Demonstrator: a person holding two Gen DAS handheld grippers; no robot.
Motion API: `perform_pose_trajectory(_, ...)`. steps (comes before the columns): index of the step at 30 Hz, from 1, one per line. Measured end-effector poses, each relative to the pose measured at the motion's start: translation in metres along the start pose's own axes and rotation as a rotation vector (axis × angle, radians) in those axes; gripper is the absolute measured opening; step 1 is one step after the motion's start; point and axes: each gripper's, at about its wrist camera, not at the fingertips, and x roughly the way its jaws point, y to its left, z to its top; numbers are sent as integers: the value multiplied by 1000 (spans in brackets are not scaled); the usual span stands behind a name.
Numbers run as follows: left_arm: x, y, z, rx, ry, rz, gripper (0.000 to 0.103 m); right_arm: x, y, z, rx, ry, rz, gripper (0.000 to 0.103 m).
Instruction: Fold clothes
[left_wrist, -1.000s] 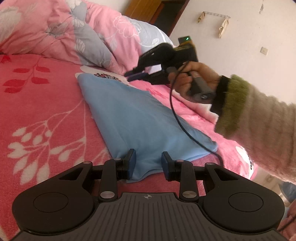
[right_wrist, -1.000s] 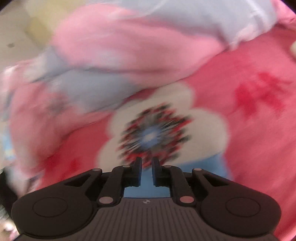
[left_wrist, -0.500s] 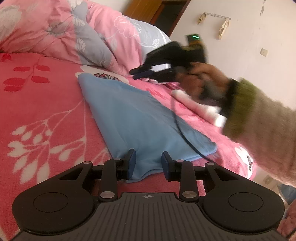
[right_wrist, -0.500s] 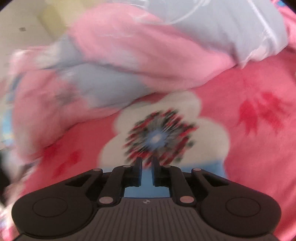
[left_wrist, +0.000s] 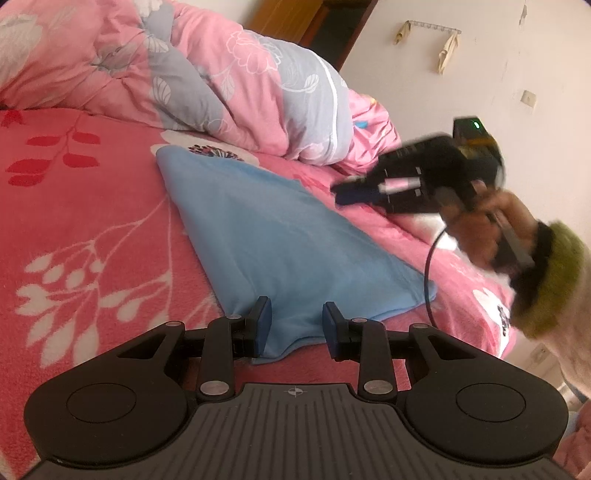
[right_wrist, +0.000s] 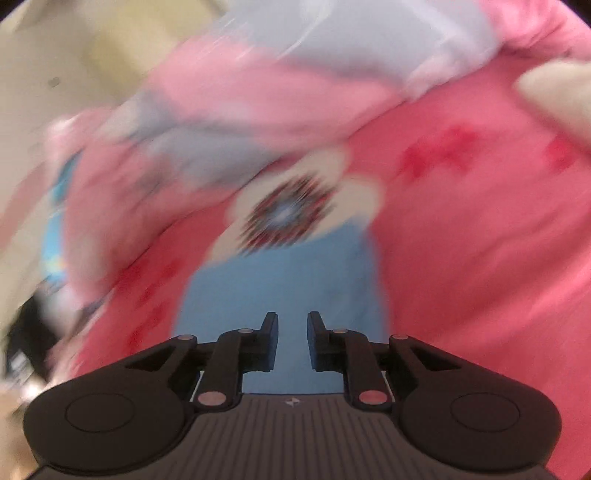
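Note:
A light blue cloth (left_wrist: 288, 236) lies folded into a long flat shape on the pink flowered bedspread (left_wrist: 74, 221). My left gripper (left_wrist: 297, 325) is open at the cloth's near corner, with the blue edge lying loose between its fingers. In the left wrist view my right gripper (left_wrist: 347, 190) hovers, blurred, above the cloth's right side, held by a hand (left_wrist: 480, 229) in a green-cuffed sleeve. The right wrist view is blurred: my right gripper (right_wrist: 293, 332) is open over the blue cloth (right_wrist: 280, 288) with nothing between its fingers.
A bunched pink and grey quilt (left_wrist: 221, 74) lies along the far side of the bed. A black cable (left_wrist: 428, 273) hangs from the right gripper across the cloth's right corner. The bed's edge and a white wall (left_wrist: 480, 55) are on the right.
My right gripper has pulled back from the cloth's far end toward the right, and its fingers have parted wider. The left gripper and the cloth have stayed still.

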Motion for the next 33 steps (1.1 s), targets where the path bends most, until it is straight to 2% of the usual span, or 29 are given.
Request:
perform_pose_trajectory(1,0,-1,0,3,2,3,30,2,0,-9,-4,27,15,18)
perform_pose_trajectory(4,0,-3,1,12,7,13,30,-4,-23,-22,48,-4,-83,14)
perform_pose_trajectory(6,0,-3,2,15,11,18,30,-26,-42,-22,155,-85,-158,16)
perform_pose_trajectory(7,0,-4,2,18,13,22,30,-34,-44,-25,155,-124,-159,16)
perform_pose_trajectory(8,0,-5,2,21,16,26,30,-42,-45,-28,157,-158,-150,16)
perform_pose_trajectory(9,0,-7,2,27,19,34,30,-45,-41,-32,160,-163,-98,16)
perform_pose_trajectory(11,0,-10,3,39,27,52,30,-41,-25,-42,130,-127,13,17)
perform_pose_trajectory(12,0,-12,3,42,32,59,30,-36,-16,-47,105,-99,39,17)
perform_pose_trajectory(14,1,-14,5,43,43,73,30,-27,-8,-57,64,-57,29,16)
perform_pose_trajectory(15,1,-15,5,43,49,79,31,-27,-13,-61,70,-71,-4,15)
perform_pose_trajectory(19,2,-19,8,45,71,106,31,-59,-45,-72,233,-207,-99,17)
perform_pose_trajectory(21,2,-22,10,46,83,120,31,-70,-41,-79,232,-245,-34,17)
perform_pose_trajectory(23,3,-24,11,47,94,133,31,-67,-24,-87,199,-231,57,17)
perform_pose_trajectory(25,3,-26,13,48,106,147,31,-58,-16,-95,167,-178,103,17)
perform_pose_trajectory(26,3,-27,14,52,111,153,32,-52,-15,-98,163,-159,93,17)
perform_pose_trajectory(29,4,-31,15,69,128,172,32,-59,-29,-112,223,-200,-9,15)
perform_pose_trajectory(31,4,-33,15,76,134,180,33,-79,-43,-121,321,-274,-47,17)
perform_pose_trajectory(33,4,-35,16,79,138,191,33,-97,-46,-128,333,-344,-74,17)
